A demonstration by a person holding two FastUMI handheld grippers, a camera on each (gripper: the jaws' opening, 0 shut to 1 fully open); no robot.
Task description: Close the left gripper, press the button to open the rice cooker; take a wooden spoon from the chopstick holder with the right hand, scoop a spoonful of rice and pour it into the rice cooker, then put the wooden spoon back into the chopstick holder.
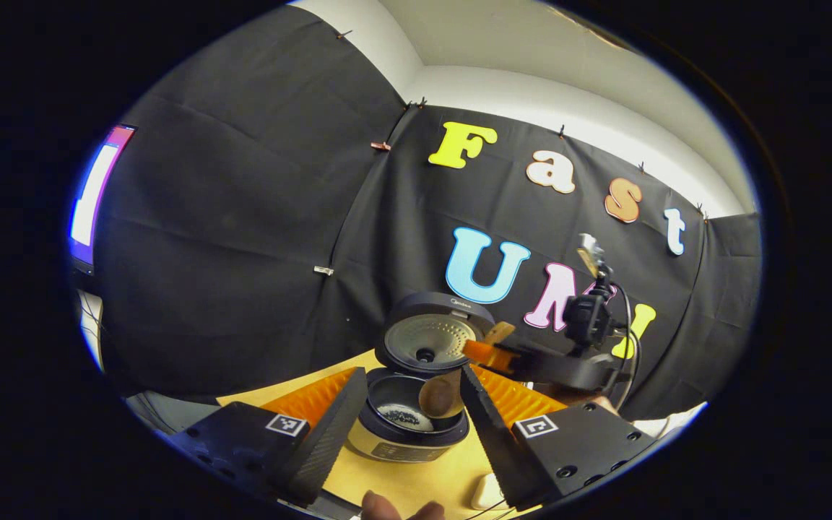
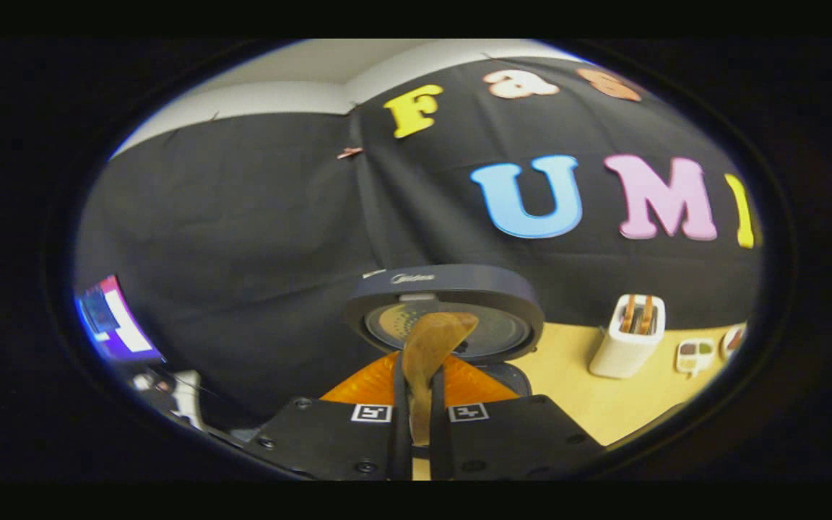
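The wooden spoon [image 1: 452, 383] hangs over the open rice cooker [image 1: 409, 426], its bowl low above the pot's mouth and its handle rising up and to the right into the right tool [image 1: 492, 354], seen farther off in the left gripper view. The spoon's long axis therefore runs on a slant — bowl end down toward the pot, handle end up and away. In the right gripper view the spoon [image 2: 427, 354] runs straight out between that tool's two fingers, which press on its handle from both sides, with its bowl end standing in front of the raised lid [image 2: 452, 300].

Some rice already lies in the pot (a pale patch on the dark bottom). Whether the spoon's bowl is full or emptied I cannot tell.

The risk, as I judge it: a tilt begun while the bowl sits near the rim would drop grains onto the bench [image 1: 423, 480], and a swing upward could knock the lid.

The left tool [image 1: 405, 404] stands wide — holding nothing, the cooker between its fingers. A toaster [image 2: 629, 336] stands well apart.
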